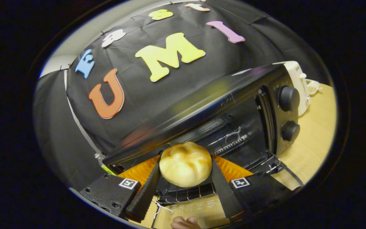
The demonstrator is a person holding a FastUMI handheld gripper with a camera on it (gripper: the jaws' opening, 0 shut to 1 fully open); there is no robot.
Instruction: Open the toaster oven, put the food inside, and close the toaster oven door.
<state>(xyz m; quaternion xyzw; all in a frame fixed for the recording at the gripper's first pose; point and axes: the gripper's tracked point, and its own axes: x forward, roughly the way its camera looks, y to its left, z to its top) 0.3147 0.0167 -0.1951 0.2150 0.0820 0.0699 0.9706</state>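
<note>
Wooden tabletop (316, 140) under a black cloth booth wall (75, 133). Gripper (185, 171) pinches a round golden bread roll (185, 168); both fingers (146, 190) press its sides. Roll sits at the mouth of the toaster oven (221, 114), over the front edge of the wire rack (186, 195). Oven door is open and down, its glass (199, 211) lying below the fingers. Fingertips of a person's hand (184, 222) touch the door's near edge. Two control knobs (289, 98) on the oven's right panel. White appliance (299, 86) stands just beyond the oven, a small bowl (314, 86) beside it.
</note>
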